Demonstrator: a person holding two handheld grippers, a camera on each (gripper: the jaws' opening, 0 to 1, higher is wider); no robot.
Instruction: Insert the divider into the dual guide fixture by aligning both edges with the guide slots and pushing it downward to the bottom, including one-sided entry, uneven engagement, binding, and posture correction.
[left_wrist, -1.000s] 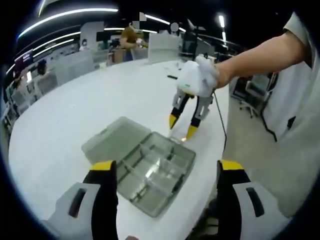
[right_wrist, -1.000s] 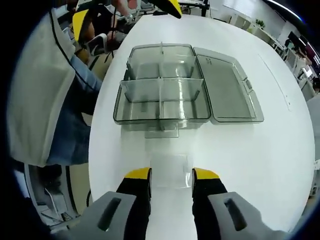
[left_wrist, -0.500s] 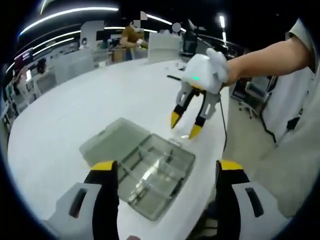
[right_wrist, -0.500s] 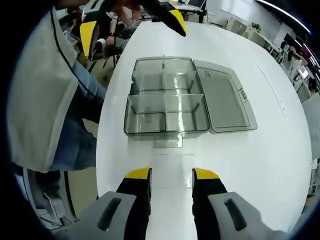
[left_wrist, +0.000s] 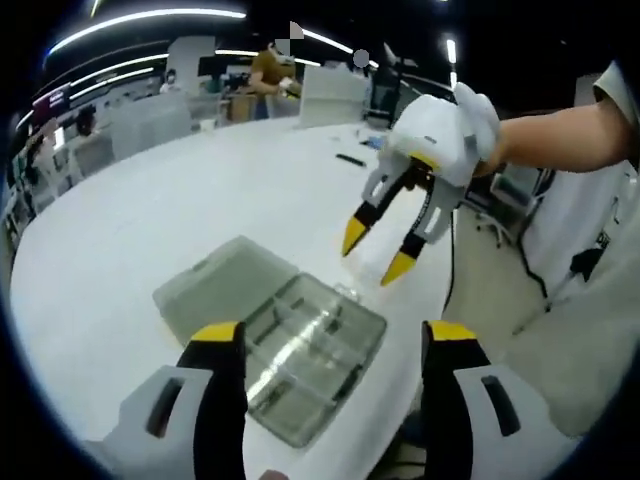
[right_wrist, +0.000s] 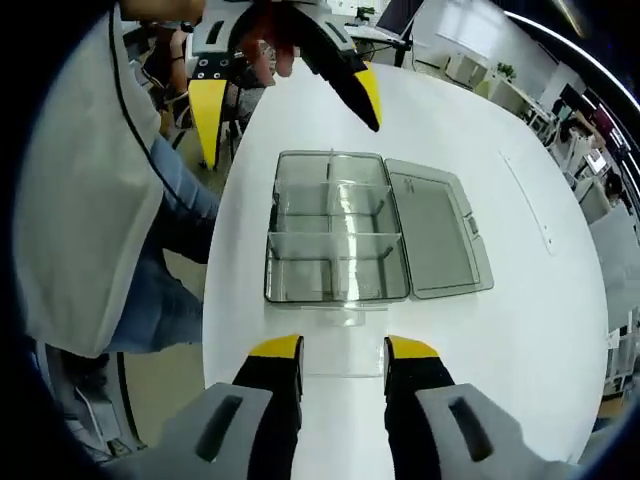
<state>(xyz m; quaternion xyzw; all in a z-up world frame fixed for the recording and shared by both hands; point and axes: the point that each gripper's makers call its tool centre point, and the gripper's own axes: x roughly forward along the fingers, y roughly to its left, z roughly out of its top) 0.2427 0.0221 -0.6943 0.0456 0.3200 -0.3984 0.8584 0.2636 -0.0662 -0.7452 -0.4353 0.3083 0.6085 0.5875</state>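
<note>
Two grippers hover above a broad, rounded white counter (right_wrist: 540, 300) in a large open workroom. On the counter lies a clear grey plastic organiser box (right_wrist: 335, 240) with its hinged lid (right_wrist: 437, 233) folded flat open beside it; thin partitions split the tray into several compartments. Just in front of the box's near wall, on the counter, lies a small clear plastic divider piece (right_wrist: 345, 318), hard to make out against the white surface.

In the right gripper view, the right gripper (right_wrist: 343, 358) shows its yellow-tipped black fingers close together with a narrow gap between them, holding nothing, above the counter near the divider. The left gripper (right_wrist: 290, 75) enters from the top, its fingers spread wide, above the far side of the box.

In the left gripper view, the left gripper (left_wrist: 330, 345) has its fingers well apart and empty over the box (left_wrist: 300, 350), and the right gripper (left_wrist: 378, 252), held by a white-gloved hand (left_wrist: 470, 120), hangs above the counter's edge.

Behind the counter (left_wrist: 150, 220) stand grey desks and partitions, long ceiling strip lights (left_wrist: 150, 20), and a person in a brown top (left_wrist: 268, 72) far off.
</note>
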